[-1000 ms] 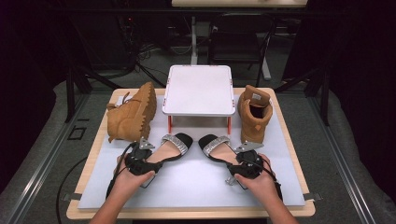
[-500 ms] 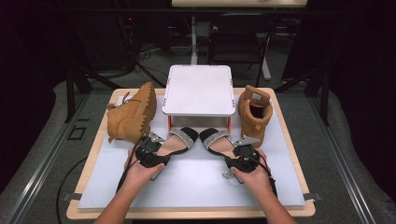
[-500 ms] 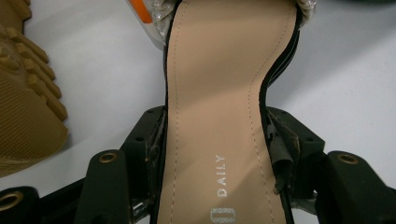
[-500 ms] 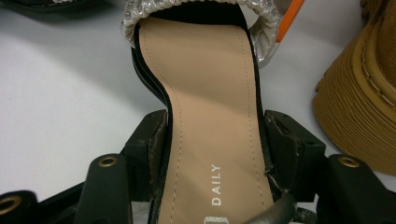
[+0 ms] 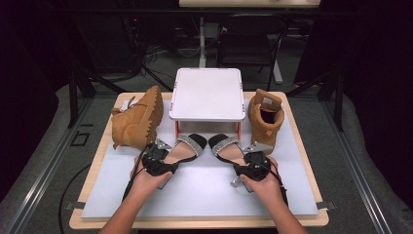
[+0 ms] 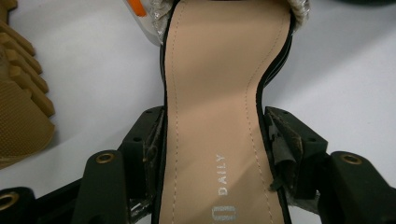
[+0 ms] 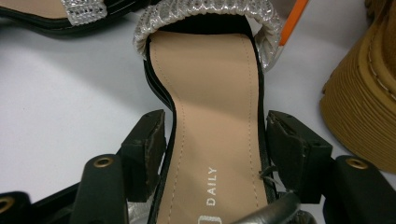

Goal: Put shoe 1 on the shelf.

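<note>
The left sandal [image 6: 215,112] is showing a smooth, matt tan insole with stitched edging, silver lettering and a black rim. The right sandal [image 7: 210,121] is showing the same finish; its toe strap [image 7: 205,11] is glittering silver, rough and scaly. The left claw [image 6: 212,154] and right claw [image 7: 212,149] are looking like matt black plastic with brass-coloured rivets and worn, scuffed pads. The left boot [image 5: 139,117] and right boot [image 5: 265,117] are appearing as matt tan suede-like material; the ribbed sole [image 7: 359,116] is looking rubbery. The surface [image 5: 204,190] is lying under a smooth pale mat, wood showing at the border. The stand [image 5: 207,92] is presenting a smooth white top on orange legs [image 7: 292,18].
</note>
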### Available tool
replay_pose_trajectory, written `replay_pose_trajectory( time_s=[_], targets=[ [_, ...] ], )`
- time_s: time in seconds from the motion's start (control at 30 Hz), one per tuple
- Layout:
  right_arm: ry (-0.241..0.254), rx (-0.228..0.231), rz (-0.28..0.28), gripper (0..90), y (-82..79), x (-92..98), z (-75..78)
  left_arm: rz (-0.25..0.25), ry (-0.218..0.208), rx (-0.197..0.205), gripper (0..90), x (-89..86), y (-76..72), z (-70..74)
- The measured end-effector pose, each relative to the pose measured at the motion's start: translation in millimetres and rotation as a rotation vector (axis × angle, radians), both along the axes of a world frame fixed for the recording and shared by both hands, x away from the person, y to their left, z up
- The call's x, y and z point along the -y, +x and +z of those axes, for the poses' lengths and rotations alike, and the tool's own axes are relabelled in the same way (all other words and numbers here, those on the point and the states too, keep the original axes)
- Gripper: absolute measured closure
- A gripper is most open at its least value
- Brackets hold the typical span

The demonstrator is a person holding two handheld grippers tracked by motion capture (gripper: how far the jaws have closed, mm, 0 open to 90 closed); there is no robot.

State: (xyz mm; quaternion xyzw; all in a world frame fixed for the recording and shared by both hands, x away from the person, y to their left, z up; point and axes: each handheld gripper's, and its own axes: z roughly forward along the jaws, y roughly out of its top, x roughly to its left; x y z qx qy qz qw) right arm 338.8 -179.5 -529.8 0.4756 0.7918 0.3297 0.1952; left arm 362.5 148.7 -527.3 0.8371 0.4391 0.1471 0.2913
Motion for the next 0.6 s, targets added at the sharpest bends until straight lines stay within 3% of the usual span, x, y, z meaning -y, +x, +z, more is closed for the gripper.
replay_pose_trajectory(
  time_s=[0.17, 0.4, 0.6],
  targets=[
    [-0.036, 0.028, 0.017, 37.3, -5.5, -1.6, 3.5, -0.006, -0.057, 0.010, 40.4, -7.0, -1.4, 7.7],
    [-0.007, 0.079, 0.040, 38.6, -15.1, 1.1, 18.4, -0.019, -0.095, 0.055, 42.0, -13.4, -11.4, 25.1],
    [0.013, 0.126, 0.055, 39.7, -28.5, 10.1, 37.9, -0.032, -0.082, 0.100, 42.5, -28.3, -24.1, 45.4]
  ],
)
